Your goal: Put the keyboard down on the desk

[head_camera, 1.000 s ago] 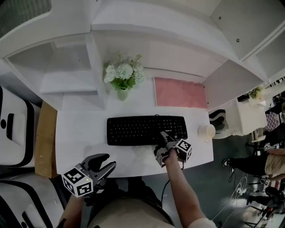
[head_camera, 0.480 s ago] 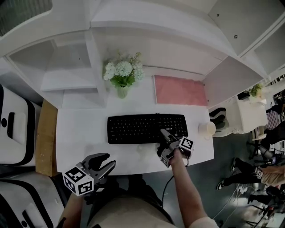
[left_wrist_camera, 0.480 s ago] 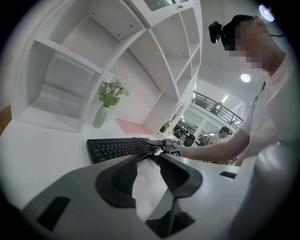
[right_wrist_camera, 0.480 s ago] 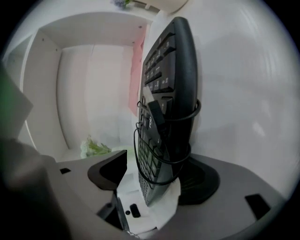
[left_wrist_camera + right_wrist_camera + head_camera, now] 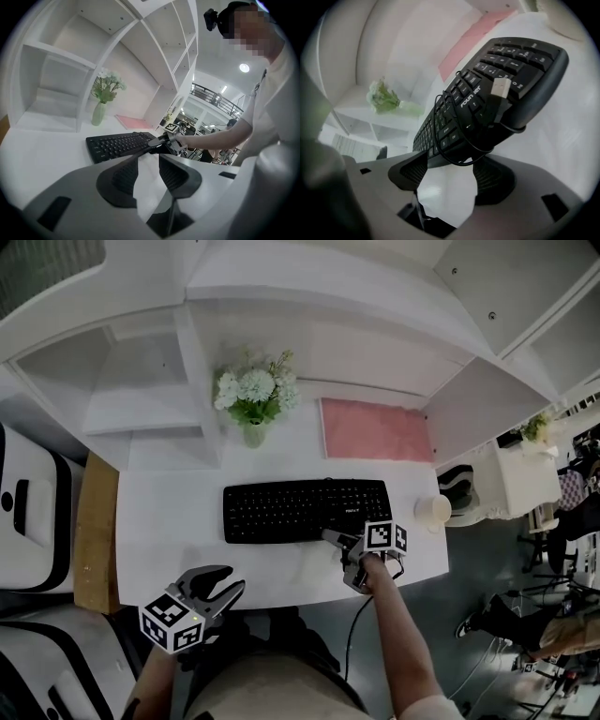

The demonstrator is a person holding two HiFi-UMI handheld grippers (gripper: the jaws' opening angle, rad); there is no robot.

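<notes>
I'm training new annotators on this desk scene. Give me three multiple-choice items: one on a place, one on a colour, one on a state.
1. Where does the white cup stand?
A. on the floor
B. on the desk, right of the keyboard
C. on a shelf

2. What colour is the mat?
A. blue
B. green
C. pink

3. How is the keyboard placed?
A. lying flat on the desk
B. held in the air
C. leaning upright against the wall

Answers:
1 B: the head view shows it just past the keyboard's right end.
2 C: it shows pink behind the keyboard.
3 A: it lies level on the white top.
</notes>
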